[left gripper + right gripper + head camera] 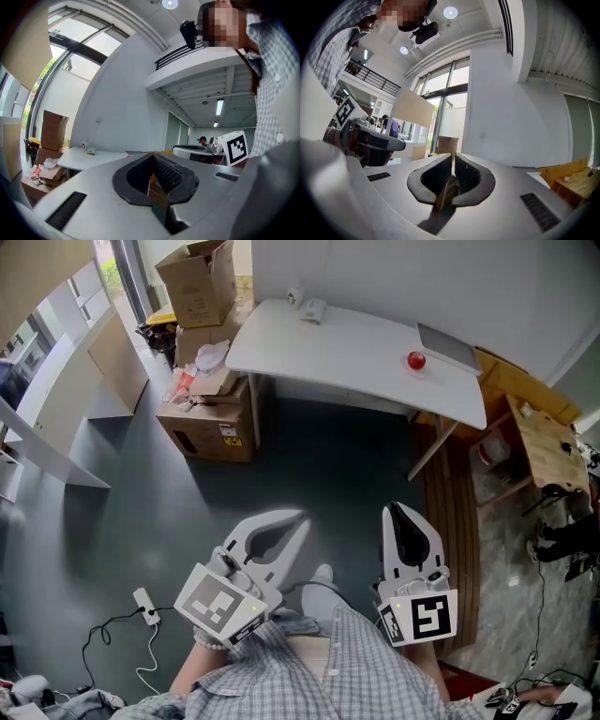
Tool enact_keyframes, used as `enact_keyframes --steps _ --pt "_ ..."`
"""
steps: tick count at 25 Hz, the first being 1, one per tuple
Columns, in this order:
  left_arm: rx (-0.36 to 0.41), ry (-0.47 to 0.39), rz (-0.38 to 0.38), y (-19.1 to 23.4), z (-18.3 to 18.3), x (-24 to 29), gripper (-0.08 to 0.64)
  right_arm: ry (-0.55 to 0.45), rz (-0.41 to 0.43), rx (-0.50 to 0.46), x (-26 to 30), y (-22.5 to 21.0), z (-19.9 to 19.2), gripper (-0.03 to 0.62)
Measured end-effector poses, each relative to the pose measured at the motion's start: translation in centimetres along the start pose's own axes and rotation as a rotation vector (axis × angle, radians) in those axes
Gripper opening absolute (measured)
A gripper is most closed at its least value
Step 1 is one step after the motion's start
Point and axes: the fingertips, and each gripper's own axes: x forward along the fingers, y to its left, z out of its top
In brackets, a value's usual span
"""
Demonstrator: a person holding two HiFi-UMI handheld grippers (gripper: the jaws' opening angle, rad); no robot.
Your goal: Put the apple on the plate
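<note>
Apple far off on the worktop, both claws pinched shut and carrying nothing.

The apple (416, 360) sits near the right end of the white worktop (347, 343), just beside a flat grey slab, well apart from the person, with open floor between. It lies almost straight ahead of the right claw (398, 510) and ahead and off to the right of the left claw (294, 519), so the right hand looks the nearer. Being round, the apple has no long axis to line up on. Both claws are held low in front of the body, pointing level toward the worktop; each claw's own view shows its jaws closed together on nothing. I can pick out no plate from here.
</note>
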Motion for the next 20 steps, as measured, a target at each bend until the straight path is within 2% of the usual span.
enact_keyframes --steps 13,20 --pt "0.031 0.002 0.037 1.3 1.7 9.4 0.009 -0.046 0.059 0.015 4.6 -8.3 -0.9 0.032" --pt "0.054 0.008 0.055 1.5 1.7 13.8 0.009 -0.021 0.177 -0.048 6.6 -10.2 -2.1 0.032"
